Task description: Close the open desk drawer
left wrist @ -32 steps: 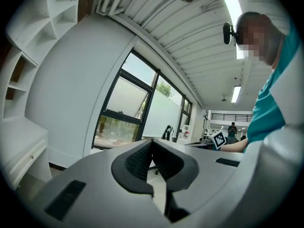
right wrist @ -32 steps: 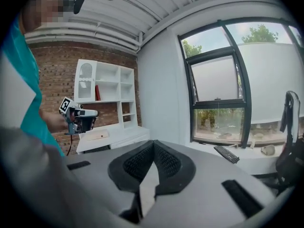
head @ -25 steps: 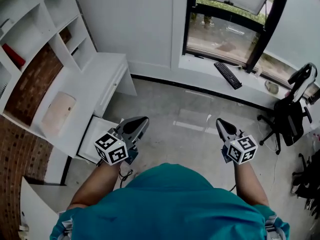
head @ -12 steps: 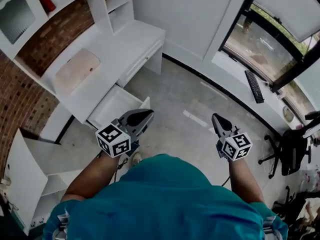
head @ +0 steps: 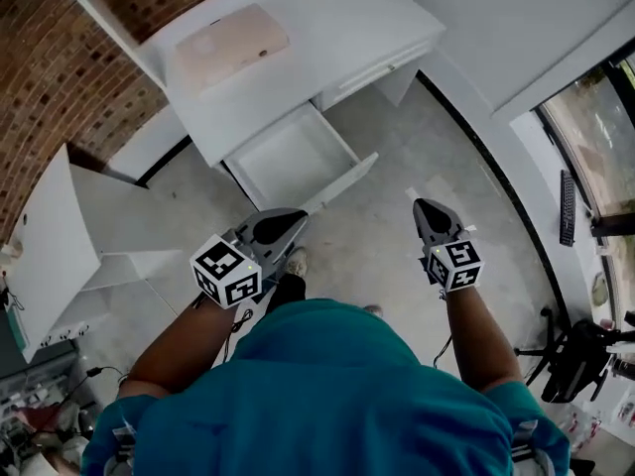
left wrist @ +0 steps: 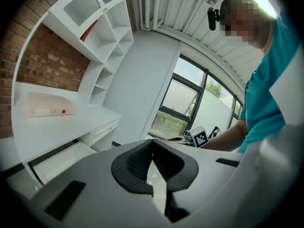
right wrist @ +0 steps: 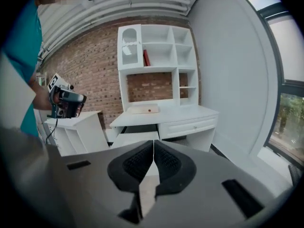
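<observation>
The work is at the approach step: the person stands on the floor in front of the white wooden desk (head: 327, 53), and neither tool touches anything yet. The left tool (head: 288, 222) and the right tool (head: 427, 211) are both held in the air above the floor, pointing toward the desk. In each gripper view the two dark ribbed pads are pressed together with nothing between them, so both tools are fully closed and empty. The open white drawer (head: 293, 157) is pulled far out from under the front edge of the desk, at its left part, and its inside looks bare. The flat front panel faces the person and is nearest to the left tool, a little apart from its tip. The long axis of the drawer runs along the front edge of the desk, and it slides across that edge, into the desk. I think the next move is to bring one closed tool, probably the left, against the middle of the front panel and push straight inward, so that the drawer does not turn on its rails.
</observation>
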The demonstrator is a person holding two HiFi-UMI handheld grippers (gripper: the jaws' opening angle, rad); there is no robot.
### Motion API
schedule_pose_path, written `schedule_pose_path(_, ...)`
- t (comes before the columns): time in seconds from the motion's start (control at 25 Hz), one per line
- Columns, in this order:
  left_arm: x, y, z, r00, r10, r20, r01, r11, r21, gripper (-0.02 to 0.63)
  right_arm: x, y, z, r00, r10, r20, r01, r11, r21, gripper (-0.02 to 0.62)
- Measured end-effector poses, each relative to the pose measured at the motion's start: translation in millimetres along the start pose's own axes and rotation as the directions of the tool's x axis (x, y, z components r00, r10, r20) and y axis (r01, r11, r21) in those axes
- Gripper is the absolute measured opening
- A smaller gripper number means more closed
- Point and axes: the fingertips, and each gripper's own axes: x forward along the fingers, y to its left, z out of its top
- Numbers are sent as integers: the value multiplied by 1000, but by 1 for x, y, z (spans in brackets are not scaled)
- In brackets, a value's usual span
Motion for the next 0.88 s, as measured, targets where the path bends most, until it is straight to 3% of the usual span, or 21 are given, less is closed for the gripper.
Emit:
schedule_pose_path(0.2, -22, 35, -37, 998, 57, -35, -59, 996, -61, 15, 82, 31, -51, 993, 72, -90, -73, 997, -15, 24)
schedule_pose_path(0.48, -35, 81, -72, 991, 110, -70, -116, 990, -86, 15, 166, 47, -107, 981, 108, -162, -113, 993, -21, 25)
schedule_pose_path(0.88, -50, 114, -85, 988, 136, -68, -145, 979, -145, 15, 221, 56, -126, 979, 125, -161, -127, 992, -4, 25)
